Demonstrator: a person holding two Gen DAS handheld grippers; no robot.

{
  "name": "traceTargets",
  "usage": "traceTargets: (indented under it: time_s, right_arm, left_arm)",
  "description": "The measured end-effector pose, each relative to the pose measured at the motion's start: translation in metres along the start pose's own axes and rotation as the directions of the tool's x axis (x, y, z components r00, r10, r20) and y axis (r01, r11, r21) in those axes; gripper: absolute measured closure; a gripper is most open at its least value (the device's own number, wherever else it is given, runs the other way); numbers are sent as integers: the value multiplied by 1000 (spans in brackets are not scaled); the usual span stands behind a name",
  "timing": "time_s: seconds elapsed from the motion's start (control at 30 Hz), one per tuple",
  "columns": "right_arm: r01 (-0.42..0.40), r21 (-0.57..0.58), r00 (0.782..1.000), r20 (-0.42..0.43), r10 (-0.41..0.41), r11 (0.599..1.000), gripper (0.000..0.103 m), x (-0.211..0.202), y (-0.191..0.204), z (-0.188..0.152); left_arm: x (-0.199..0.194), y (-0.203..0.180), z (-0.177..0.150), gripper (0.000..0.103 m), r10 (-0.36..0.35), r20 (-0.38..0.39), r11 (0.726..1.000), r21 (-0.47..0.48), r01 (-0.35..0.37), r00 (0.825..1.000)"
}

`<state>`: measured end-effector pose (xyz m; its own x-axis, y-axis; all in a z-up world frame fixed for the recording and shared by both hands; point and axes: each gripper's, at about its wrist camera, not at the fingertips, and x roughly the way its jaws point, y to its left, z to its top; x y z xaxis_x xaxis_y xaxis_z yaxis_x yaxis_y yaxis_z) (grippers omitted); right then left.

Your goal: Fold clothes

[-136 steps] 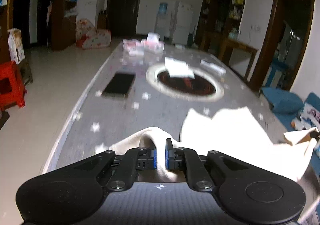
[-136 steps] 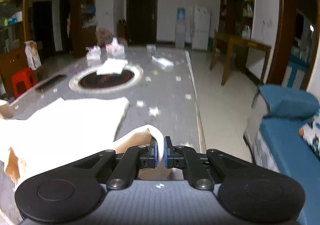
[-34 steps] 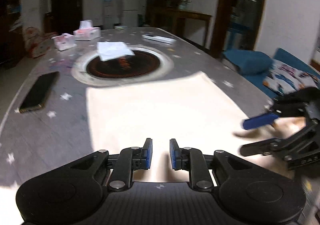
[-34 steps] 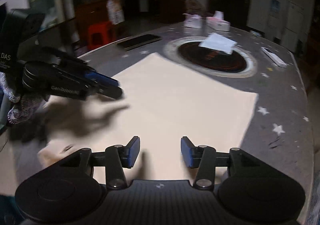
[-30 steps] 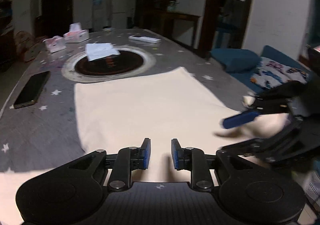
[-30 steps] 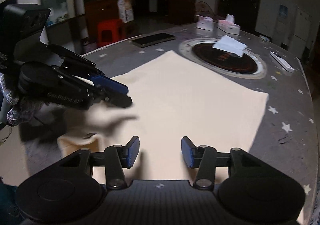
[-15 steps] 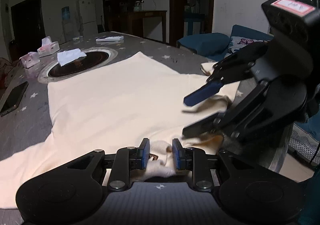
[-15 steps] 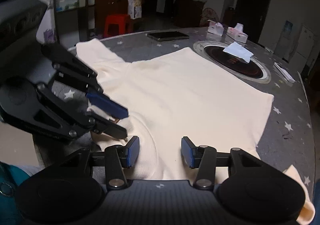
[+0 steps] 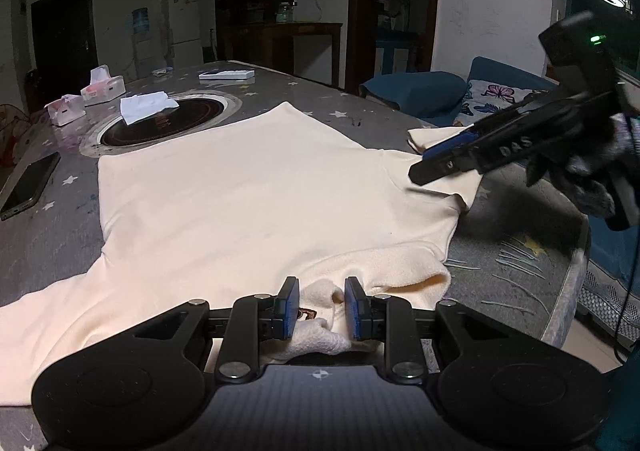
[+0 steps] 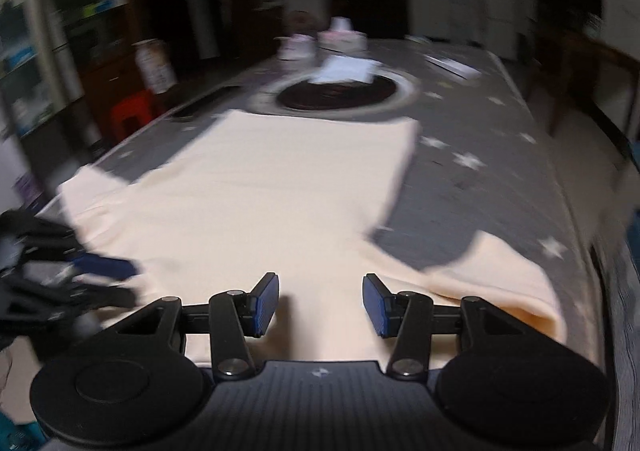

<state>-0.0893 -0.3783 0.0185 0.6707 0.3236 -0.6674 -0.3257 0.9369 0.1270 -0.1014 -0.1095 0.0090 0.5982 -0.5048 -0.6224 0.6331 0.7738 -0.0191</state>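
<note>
The cream shirt (image 9: 256, 195) covers the near half of the desk (image 9: 516, 251), leaving bare grey surface at 3 o'clock beside its sleeve and a narrow strip at 9 o'clock. Toward 12 o'clock the round dark inset (image 9: 160, 123) carries a white tissue (image 9: 146, 107); beyond it stand two tissue boxes (image 9: 100, 85) and a flat white box (image 9: 227, 75). A phone (image 9: 28, 185) lies at 10 o'clock near the desk edge. The right gripper (image 9: 444, 161) hangs over the shirt's far sleeve at 2 o'clock, occupying that corner. The left gripper (image 9: 322, 307) sits at the collar, its jaws parted around bunched fabric.
</note>
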Motion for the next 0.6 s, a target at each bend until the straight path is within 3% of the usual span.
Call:
traceTargets:
  time_s: [0.17,0.2,0.33,0.6]
  right_arm:
    - [129,85,991,26,-132,988,55,-2,-37,-8]
    - [169,96,985,30,-172,981,51,-5,-42,-10]
    - [294,158,952,37,-303,943,50,-16,-66,-20]
    - [419,252,899,17,-437,872,45,-27,-98,-35]
  left_arm:
    - [0,-1,-1,74,-2,-3,1000,-1,2,1000]
    - [0,-1,-1,73,-2,-4,1000,0,2,1000]
    - [1,-2,-1,71,-5,-6,1000,2,5,1000]
    - [1,-6,-1,62,-7,-10,1000,11,7,1000]
